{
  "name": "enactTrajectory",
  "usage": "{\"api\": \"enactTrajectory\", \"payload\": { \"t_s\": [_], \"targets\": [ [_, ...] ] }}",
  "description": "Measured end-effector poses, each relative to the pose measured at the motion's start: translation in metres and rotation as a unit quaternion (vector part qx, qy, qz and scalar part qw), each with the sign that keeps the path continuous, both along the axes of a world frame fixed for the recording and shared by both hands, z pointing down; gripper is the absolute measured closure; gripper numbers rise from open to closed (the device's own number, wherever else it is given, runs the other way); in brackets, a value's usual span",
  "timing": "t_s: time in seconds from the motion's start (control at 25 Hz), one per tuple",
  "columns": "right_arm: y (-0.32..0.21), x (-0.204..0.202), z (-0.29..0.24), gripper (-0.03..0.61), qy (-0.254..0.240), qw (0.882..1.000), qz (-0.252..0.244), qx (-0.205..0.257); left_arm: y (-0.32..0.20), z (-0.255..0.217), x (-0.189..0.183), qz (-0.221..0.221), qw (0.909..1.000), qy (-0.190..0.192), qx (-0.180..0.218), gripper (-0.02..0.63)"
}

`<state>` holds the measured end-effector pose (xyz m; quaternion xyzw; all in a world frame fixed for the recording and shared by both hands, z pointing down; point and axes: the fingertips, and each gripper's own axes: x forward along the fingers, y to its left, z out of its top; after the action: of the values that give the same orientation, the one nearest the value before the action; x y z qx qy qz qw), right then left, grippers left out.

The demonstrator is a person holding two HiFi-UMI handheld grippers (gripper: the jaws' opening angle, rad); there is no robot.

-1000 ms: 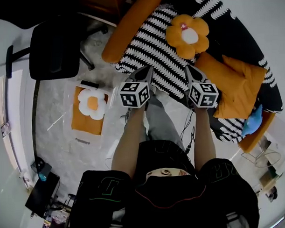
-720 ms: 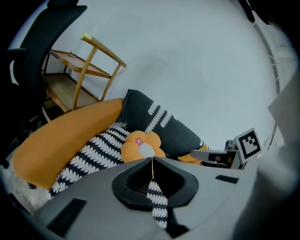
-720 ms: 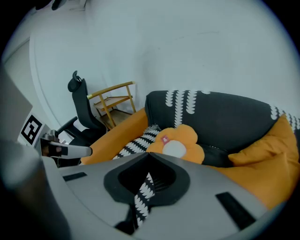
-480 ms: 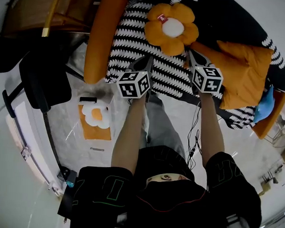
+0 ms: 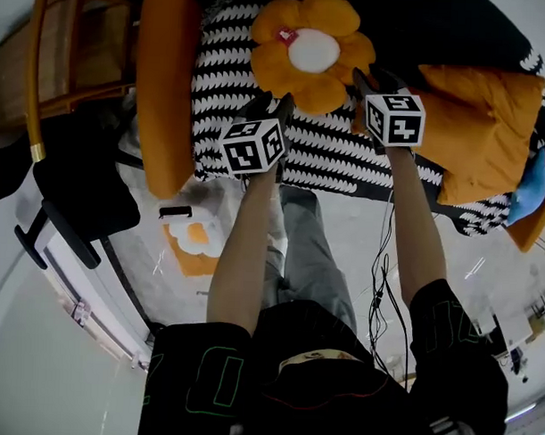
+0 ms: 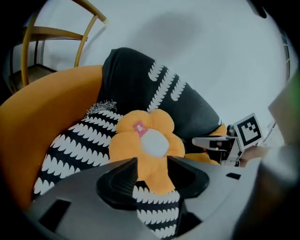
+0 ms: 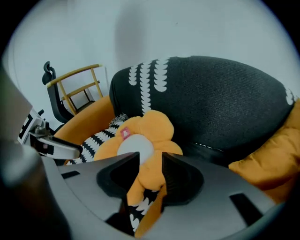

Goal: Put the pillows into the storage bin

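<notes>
Overhead, from the head view, a person reaches both arms toward a flower pillow lying on the black-and-white seat of a sofa with orange arms. The pillow is orange with a white round centre and lies flat, face up. Being round with petals all about, it has no real long axis; a small red tag sits by the centre, on the side away from the person.

The left gripper is at the pillow's near-left petal and the right gripper at its right edge. Both have just been opening their jaws, which stand apart and released. Each gripper view shows a petal in line with the gap, with no pad pressing on it yet.

The pillow looks plump, soft and light, likely to squash and sag when lifted. Pinching a thick petal on each side seems the surest hold.

A square orange pillow rests further right on the sofa. The clear storage bin stands on the floor to the left, well apart, with something orange and white already inside.
</notes>
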<state>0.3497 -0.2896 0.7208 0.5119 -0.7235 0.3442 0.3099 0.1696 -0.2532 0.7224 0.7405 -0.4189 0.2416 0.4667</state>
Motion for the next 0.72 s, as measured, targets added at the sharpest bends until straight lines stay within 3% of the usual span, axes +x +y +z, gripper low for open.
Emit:
{"api": "enactTrajectory", "payload": {
  "t_s": [0.12,0.28,0.4,0.56,0.64,0.72],
  "targets": [
    [-0.010,0.009,0.026,0.369,0.007,1.000,0.009,-0.015,-0.008,0.030,-0.005,0.006,0.9995,-0.028,-0.016,0.308],
    [-0.021,0.015,0.055,0.320,0.022,1.000,0.002,-0.020,-0.015,0.065,-0.011,0.004,0.9980,-0.053,-0.033,0.266],
    [-0.031,0.017,0.076,0.274,0.049,0.998,-0.005,-0.034,-0.020,0.086,-0.008,0.007,0.9981,-0.044,-0.042,0.265],
    [-0.028,0.021,0.109,0.236,0.100,0.990,-0.014,-0.097,-0.020,0.106,-0.001,0.032,0.9971,-0.048,-0.048,0.292],
    [-0.029,0.020,0.112,0.239,0.112,0.986,-0.017,-0.122,-0.021,0.106,0.000,0.050,0.9960,-0.053,-0.053,0.328],
    [-0.029,0.015,0.109,0.271,0.107,0.985,-0.026,-0.136,-0.022,0.099,-0.001,0.061,0.9954,-0.050,-0.055,0.404]
  ]
}}
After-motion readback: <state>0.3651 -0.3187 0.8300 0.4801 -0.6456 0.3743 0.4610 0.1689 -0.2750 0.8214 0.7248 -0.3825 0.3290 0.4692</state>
